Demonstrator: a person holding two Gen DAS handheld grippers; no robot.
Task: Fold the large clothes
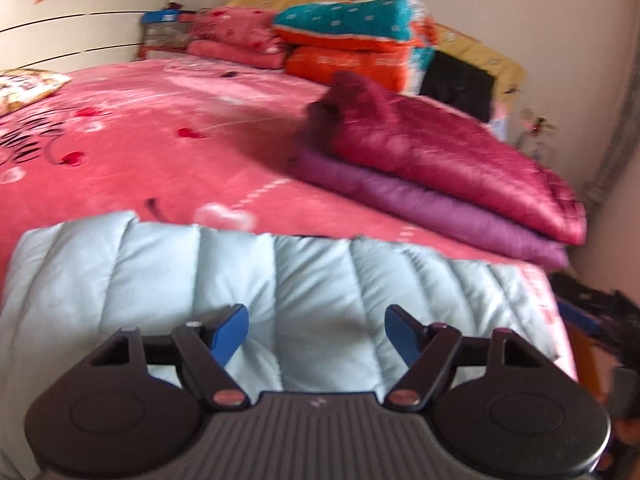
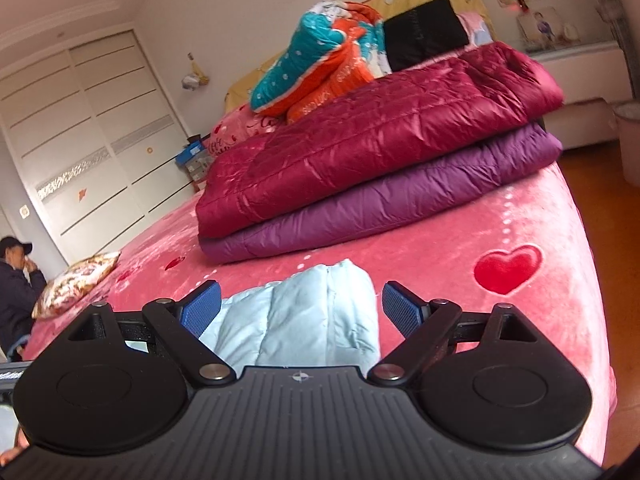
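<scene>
A light blue quilted puffer jacket [image 1: 304,280] lies flat along the near edge of the pink bed. My left gripper [image 1: 316,332] hovers over it, open, its blue pads [image 1: 230,334] wide apart and pressing on nothing. In the right wrist view an end of the same jacket [image 2: 304,312] lies between and beneath the spread fingers of my right gripper [image 2: 302,310], which is open; the pads [image 2: 402,312] stand just clear of the fabric. A folded crimson jacket [image 2: 380,136] rests on a folded purple one [image 2: 380,204] farther up the bed.
The pink heart-print bedspread [image 1: 160,152] covers the bed. Teal-and-orange quilts [image 1: 360,40] and pink bedding [image 1: 236,36] are stacked at the headboard. A patterned cushion [image 2: 76,284] lies at the far edge, a seated person [image 2: 16,276] beyond it. The wardrobe [image 2: 88,140] stands behind.
</scene>
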